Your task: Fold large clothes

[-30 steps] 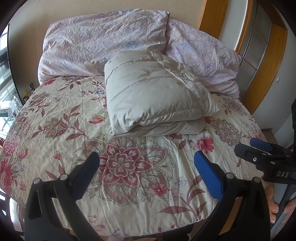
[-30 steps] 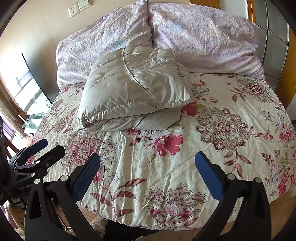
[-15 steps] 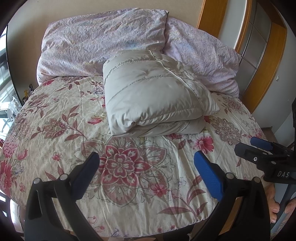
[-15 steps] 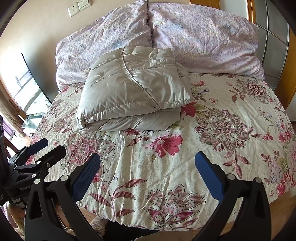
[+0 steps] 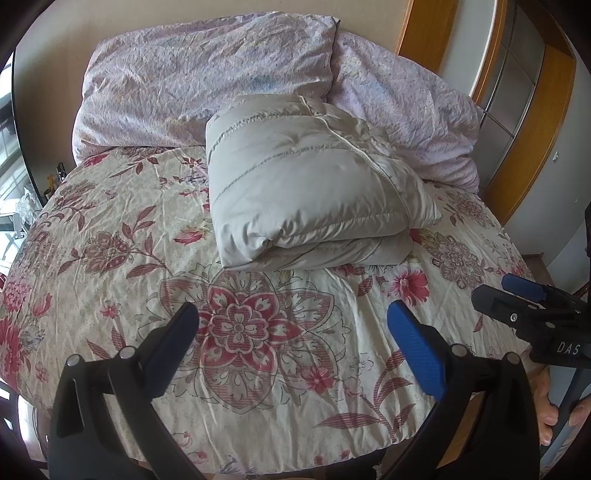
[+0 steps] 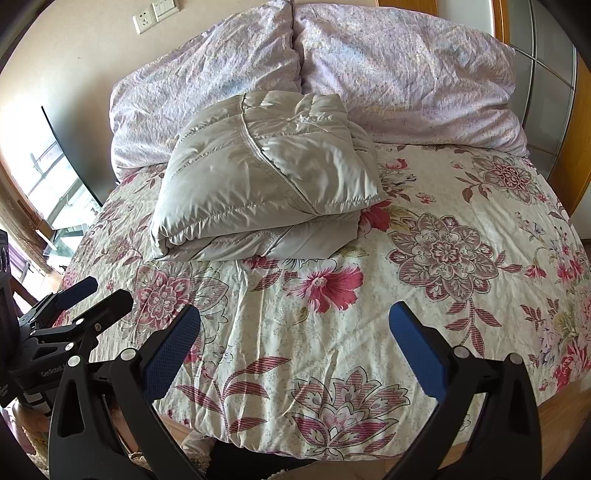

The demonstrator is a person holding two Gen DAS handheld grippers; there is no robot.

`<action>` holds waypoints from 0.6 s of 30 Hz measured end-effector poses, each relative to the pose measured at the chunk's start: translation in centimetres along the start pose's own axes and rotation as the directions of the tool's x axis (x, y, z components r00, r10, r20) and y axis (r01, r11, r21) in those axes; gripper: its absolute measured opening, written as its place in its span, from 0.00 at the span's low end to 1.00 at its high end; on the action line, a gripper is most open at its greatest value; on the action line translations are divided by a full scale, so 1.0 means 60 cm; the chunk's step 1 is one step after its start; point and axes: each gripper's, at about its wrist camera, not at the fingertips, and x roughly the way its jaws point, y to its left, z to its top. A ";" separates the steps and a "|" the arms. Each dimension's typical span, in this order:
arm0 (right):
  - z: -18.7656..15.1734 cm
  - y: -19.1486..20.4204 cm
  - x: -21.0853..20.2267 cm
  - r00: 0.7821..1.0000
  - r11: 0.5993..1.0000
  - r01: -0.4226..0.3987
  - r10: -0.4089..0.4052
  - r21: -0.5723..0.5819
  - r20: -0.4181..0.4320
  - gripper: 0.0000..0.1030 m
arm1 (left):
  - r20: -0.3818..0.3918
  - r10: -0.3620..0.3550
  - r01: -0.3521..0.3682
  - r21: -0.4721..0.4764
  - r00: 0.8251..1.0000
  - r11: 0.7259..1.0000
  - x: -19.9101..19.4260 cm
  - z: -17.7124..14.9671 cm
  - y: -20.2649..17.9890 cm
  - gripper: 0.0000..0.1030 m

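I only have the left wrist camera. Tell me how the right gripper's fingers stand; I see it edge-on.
Observer: The right gripper is wide open over the floral quilt, with nothing between its fingers.
Operator: Check the wall above the pillows; my frame cuts it off.
Observer: A white socket and a switch plate sit on the wall above the left-hand pillow.
Operator: Place my left gripper from outside.
Observer: The left gripper shows at the right camera's left edge, by the quilt's near left side, well short of the folded beige puffer jacket.
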 end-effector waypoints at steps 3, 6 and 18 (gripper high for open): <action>0.000 -0.001 0.000 1.000 1.000 -0.001 0.001 0.000 0.000 0.99 | -0.003 -0.005 0.005 0.000 1.000 1.000 0.001 0.000 0.000 0.98; 0.000 -0.001 0.000 1.000 1.000 -0.001 0.001 0.001 0.000 0.99 | -0.003 -0.006 0.006 -0.002 1.000 1.000 0.002 0.000 0.000 0.98; 0.000 -0.002 0.001 1.000 1.000 0.002 -0.002 0.002 -0.001 0.99 | 0.000 -0.009 0.009 -0.004 1.000 1.000 0.002 -0.001 -0.001 0.98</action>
